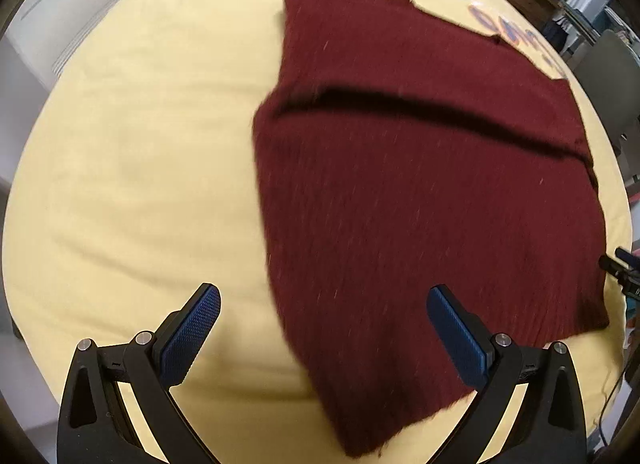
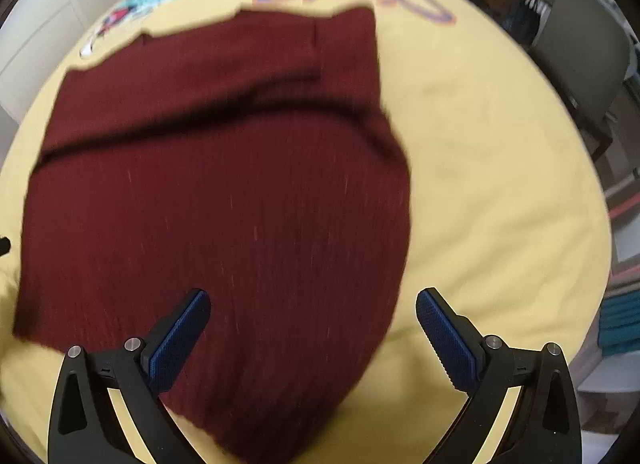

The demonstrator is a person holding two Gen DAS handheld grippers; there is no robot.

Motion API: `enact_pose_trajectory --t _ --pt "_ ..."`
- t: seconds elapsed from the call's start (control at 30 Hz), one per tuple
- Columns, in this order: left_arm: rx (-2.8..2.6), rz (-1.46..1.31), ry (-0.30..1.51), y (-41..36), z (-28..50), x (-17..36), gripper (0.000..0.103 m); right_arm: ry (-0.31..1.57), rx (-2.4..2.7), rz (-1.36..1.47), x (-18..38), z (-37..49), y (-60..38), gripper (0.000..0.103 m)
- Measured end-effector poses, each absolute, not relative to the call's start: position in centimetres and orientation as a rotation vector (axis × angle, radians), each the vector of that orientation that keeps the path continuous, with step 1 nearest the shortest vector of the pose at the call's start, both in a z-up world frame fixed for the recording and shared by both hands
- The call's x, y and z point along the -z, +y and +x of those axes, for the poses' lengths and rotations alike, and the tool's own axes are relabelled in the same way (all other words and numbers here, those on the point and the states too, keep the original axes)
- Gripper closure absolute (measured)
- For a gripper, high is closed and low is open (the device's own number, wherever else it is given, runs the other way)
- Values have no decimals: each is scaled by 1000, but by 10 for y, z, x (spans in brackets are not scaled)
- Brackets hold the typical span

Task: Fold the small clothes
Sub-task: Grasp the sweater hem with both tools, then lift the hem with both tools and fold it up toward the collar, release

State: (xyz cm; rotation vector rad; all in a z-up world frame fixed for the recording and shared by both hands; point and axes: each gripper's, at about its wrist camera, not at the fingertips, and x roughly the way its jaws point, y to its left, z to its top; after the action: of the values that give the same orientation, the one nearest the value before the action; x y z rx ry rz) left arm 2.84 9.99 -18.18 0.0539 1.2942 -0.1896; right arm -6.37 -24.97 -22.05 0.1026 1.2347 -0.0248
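Item: maroon knit sweater [image 1: 420, 192], lying partly folded on the yellow printed sheet [image 1: 132, 168] covering the tabletop. We hold the left claw [image 1: 324, 334] and right claw [image 2: 312, 338] spread wide, empty, above its near hem. Risk: pinching only the top layer, we judge, would pull the existing fold apart.

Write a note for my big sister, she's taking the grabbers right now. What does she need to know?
Left gripper: open, holding nothing, above the near left edge of the dark red sweater.
Right gripper: open, holding nothing, above the sweater's near right edge.
The sweater lies on the yellow sheet, apparently folded over once, with a crease across it.
Left: more folds to make it a smaller bundle, probably.
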Motion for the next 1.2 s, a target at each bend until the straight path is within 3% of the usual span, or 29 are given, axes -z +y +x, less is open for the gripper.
enact_pose_trajectory --t 0.33,0.43,0.5,0.53,0.6,0.63,0.67,0.7,0.9,1.2 --pt "178 43 1434 93 11 226 2 1379 42 219 256 -83 -257 0" --pt "203 52 1469 86 7 237 14 1385 17 235 256 -83 -255 5" --pt "229 43 1483 82 6 240 30 1402 -4 281 259 -84 -256 32" --pt "242 34 1486 80 6 240 33 1423 -7 297 263 -85 -256 52" --pt "274 8 1498 79 6 240 57 1451 -7 320 268 -86 -256 58" --pt "295 -15 1507 78 7 239 64 1452 -15 326 268 -86 -257 67" --pt "314 -25 1509 78 8 238 81 1455 -35 346 267 -86 -258 83" --pt "351 -52 1520 77 9 238 90 1458 -50 368 266 -86 -259 88" --pt "409 -21 1469 63 12 209 93 1400 -95 404 245 -89 -269 92" --pt "469 -66 1284 51 58 130 93 1173 -140 418 167 -56 -279 92"
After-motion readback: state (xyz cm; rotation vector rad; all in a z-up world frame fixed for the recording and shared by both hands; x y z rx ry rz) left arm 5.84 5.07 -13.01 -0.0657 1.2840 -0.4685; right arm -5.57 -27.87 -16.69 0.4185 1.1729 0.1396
